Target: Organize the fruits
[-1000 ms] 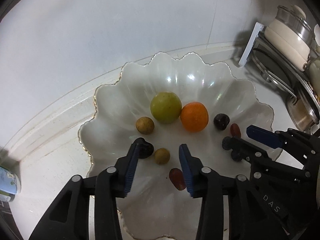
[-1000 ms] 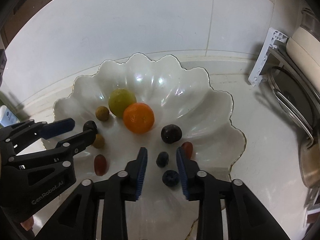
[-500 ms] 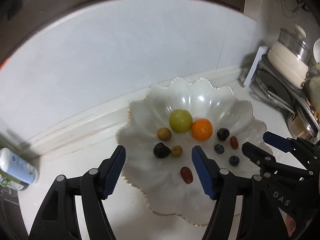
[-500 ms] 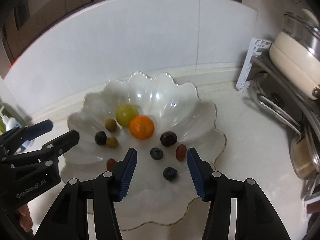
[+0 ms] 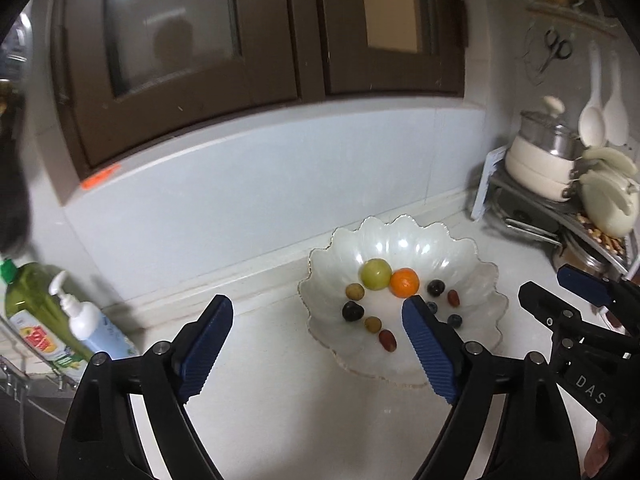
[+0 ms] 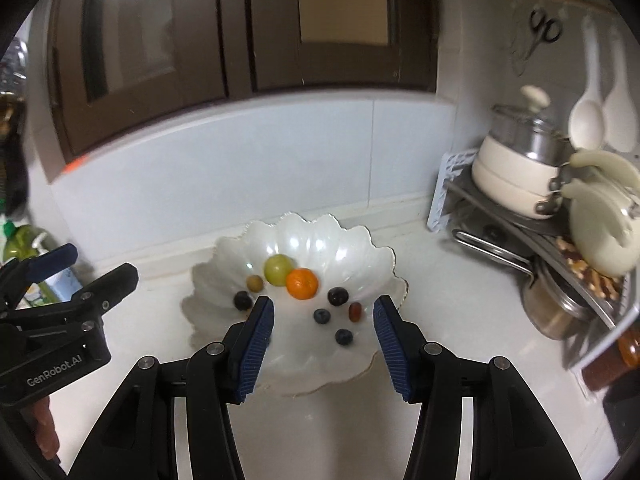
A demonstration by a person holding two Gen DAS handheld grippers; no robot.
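Fingers spread, empty: left gripper (image 5: 316,344), right gripper (image 6: 323,330), both short of bowl (image 6: 360,248). Fruits, including orange (image 6: 302,283), lie inside. Step: likely finishing. Next: none evident.

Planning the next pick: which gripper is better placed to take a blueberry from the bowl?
Probably the right gripper. It is open, and both blueberries lie between its fingers in its own view. The left gripper, also open, centres on bare counter left of the bowl.

One scalloped bowl (image 5: 472,256), one orange (image 5: 404,282), one green fruit (image 5: 376,274), two blueberries (image 6: 321,315)
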